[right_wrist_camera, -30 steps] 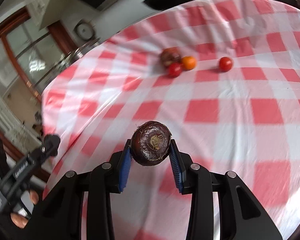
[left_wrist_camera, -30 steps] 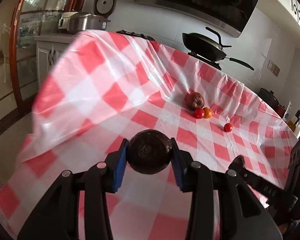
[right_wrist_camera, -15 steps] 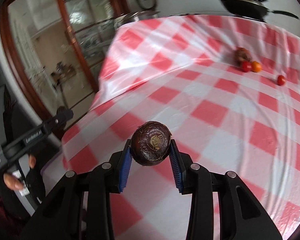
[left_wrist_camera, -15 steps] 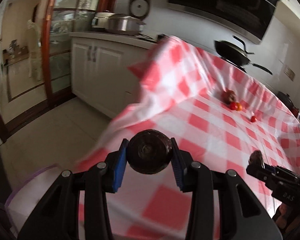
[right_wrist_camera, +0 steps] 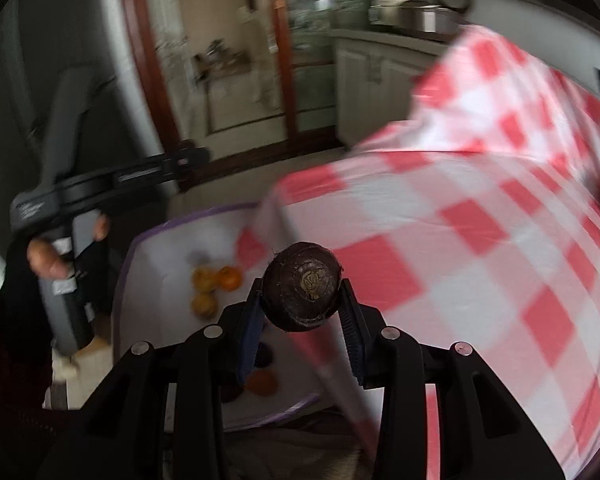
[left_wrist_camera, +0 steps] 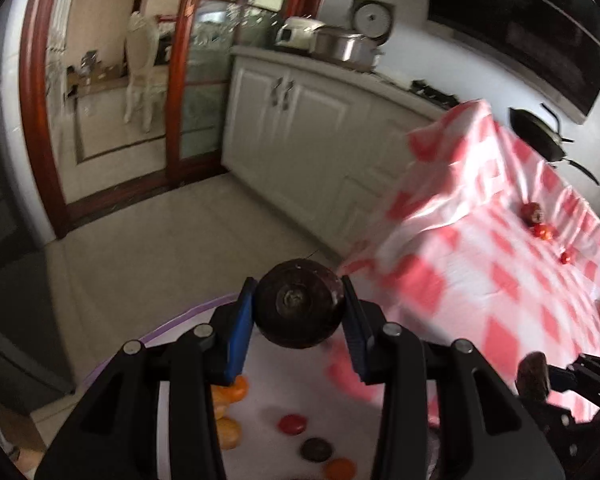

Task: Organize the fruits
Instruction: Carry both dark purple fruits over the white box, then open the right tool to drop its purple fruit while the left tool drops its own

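Observation:
My left gripper is shut on a dark purple round fruit, held above a white bin with a purple rim beside the table. My right gripper is shut on a second dark purple fruit, over the table's corner and the same bin. The bin holds several orange fruits, a red one and a dark one. On the checked tablecloth far off lie a brownish-red fruit and small red ones. The right gripper's held fruit also shows in the left wrist view.
The red-and-white cloth hangs over the table edge next to the bin. White cabinets with pots stand behind, a pan on the stove, a wood-framed glass door at the left, tiled floor between.
Both grippers have swung left and back from over the table to its corner, each still holding its fruit. The bin with fruits has come into view below them.

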`<state>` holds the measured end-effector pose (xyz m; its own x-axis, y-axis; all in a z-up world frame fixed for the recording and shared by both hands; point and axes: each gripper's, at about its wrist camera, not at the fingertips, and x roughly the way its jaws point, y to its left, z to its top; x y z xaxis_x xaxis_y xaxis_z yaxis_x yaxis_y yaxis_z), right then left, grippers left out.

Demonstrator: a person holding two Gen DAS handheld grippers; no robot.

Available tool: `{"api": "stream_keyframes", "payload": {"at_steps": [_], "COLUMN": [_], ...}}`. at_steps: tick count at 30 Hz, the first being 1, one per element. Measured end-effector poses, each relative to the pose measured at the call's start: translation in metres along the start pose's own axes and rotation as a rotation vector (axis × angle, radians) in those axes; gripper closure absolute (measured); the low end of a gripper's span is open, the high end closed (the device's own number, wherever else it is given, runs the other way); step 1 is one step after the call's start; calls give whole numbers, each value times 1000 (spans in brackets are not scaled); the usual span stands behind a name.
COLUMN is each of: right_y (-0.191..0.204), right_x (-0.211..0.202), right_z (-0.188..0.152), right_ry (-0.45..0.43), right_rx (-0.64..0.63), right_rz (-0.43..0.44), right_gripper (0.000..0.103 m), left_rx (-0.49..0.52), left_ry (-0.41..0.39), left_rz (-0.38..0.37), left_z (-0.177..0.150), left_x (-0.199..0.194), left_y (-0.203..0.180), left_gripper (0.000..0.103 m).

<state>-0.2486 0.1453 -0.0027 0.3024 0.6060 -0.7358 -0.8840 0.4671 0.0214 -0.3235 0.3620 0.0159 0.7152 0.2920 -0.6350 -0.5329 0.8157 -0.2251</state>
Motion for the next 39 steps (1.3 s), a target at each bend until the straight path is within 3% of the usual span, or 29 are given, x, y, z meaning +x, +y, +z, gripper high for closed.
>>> {"api": "stream_keyframes", "payload": {"at_steps": [6, 12, 16, 21, 29, 39], "right_y": [51, 77, 89, 125, 165, 169], "right_x": [43, 111, 140, 157, 172, 178], "right_z": [-12, -38, -47, -59, -85, -84], "right_ry": [119, 331, 415, 459, 518, 528], "right_rx": [-149, -211, -243, -410, -608, -576], "right_rz": [86, 164, 192, 212, 222, 214], "right_gripper": [66, 66, 66, 66, 66, 65], "left_rx": [28, 139, 168, 246, 347, 360], "left_ry": [150, 284, 366, 436, 442, 466], "left_rz": [58, 98, 89, 58, -37, -13], "left_z": [-38, -78, -85, -86, -90, -94], "left_x": [30, 66, 100, 137, 158, 167], "left_y": [29, 28, 32, 30, 18, 5], "left_gripper": [62, 62, 62, 62, 61, 61]}}
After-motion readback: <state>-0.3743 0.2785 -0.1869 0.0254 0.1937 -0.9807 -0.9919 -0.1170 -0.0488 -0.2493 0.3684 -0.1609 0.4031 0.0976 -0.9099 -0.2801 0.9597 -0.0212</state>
